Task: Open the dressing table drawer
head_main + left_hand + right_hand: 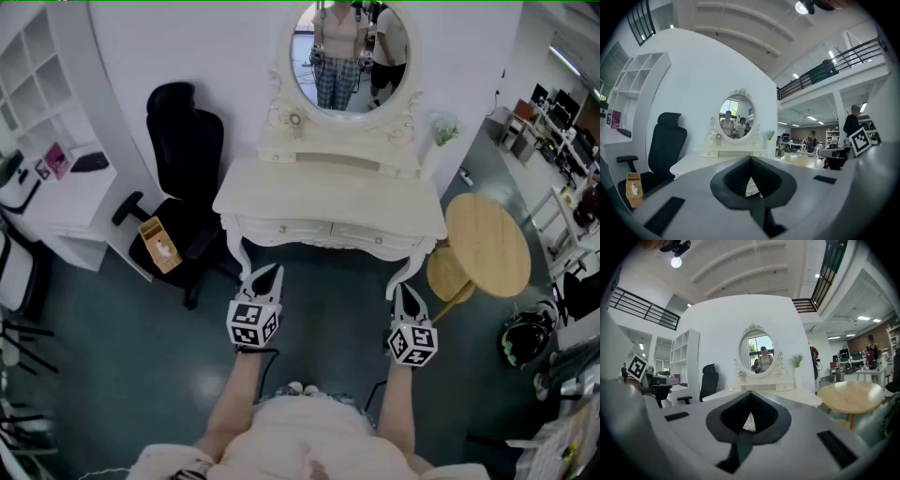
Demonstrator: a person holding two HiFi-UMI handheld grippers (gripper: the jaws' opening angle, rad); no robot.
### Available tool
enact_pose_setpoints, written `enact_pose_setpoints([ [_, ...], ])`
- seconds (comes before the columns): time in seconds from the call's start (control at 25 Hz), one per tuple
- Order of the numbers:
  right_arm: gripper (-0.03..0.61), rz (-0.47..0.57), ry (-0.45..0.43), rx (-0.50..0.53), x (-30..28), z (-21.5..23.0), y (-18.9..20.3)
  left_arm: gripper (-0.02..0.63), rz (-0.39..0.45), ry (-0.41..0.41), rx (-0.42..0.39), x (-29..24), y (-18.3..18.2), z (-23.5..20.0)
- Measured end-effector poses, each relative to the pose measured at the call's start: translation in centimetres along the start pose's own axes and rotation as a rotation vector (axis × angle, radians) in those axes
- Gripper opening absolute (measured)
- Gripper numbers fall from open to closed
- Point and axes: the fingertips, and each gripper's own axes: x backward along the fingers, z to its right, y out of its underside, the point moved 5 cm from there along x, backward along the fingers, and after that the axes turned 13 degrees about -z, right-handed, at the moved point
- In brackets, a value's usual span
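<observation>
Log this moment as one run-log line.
stage: before reach | left gripper: shut, empty | right gripper: shut, empty | dressing table: drawers closed, untouched

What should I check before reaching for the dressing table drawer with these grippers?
1. Drawer front shut, flush under the tabletop: ok, ready to pull.
2. Left gripper jaws apart for a knob: not ok, they are together with nothing between them.
3. Right gripper jaws apart: not ok, together and empty.
4. Both grippers short of the drawer, touching nothing: ok.
5. Way ahead free: ok, black chair stands off to the left and round wooden table to the right.
6. Knob shape and grip room: cannot tell, too small.
</observation>
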Motion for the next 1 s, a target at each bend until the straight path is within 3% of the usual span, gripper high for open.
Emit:
enact_pose_setpoints([
  [1.0, 0.014, 0.007, -0.030, 0.004, 0.6, -1.1, 0.1, 0.026, -0.027, 0.009, 0.005, 1.1, 1.8, 0.6],
])
